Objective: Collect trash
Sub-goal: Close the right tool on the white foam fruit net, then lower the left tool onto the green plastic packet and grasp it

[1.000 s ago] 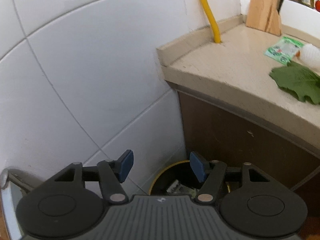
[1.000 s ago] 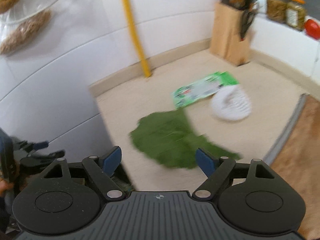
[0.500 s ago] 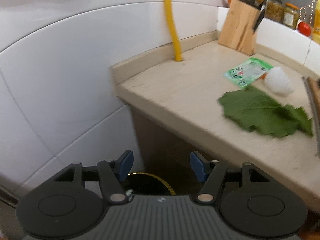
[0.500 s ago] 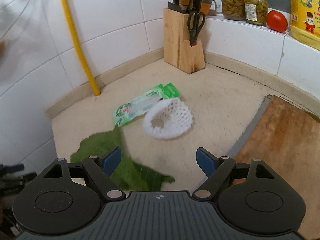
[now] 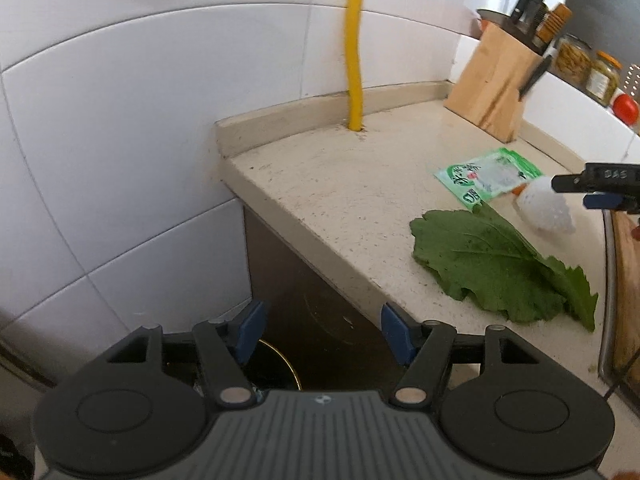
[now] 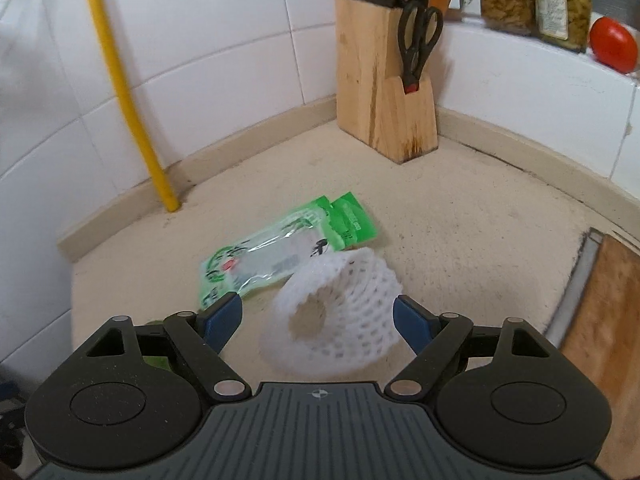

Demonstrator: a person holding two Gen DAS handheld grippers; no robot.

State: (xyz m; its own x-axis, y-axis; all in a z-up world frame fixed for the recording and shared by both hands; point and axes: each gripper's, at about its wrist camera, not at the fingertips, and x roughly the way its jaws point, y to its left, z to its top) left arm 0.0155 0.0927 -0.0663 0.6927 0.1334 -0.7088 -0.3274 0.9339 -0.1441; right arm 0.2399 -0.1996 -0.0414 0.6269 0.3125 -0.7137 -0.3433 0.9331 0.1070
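The right gripper (image 6: pixel 318 314) hung over the beige countertop (image 6: pixel 460 216) with its jaws spread wide, the white foam fruit net (image 6: pixel 340 320) lying between the blue pads, not yet pinched. Just behind the net lay a green plastic wrapper (image 6: pixel 280 248), touching it. Off to the side, the left gripper (image 5: pixel 320 332) sat partly open and empty beyond the counter's edge, above a dark bin with a yellow rim (image 5: pixel 280 364). A green leaf (image 5: pixel 492 264) lay near the edge.
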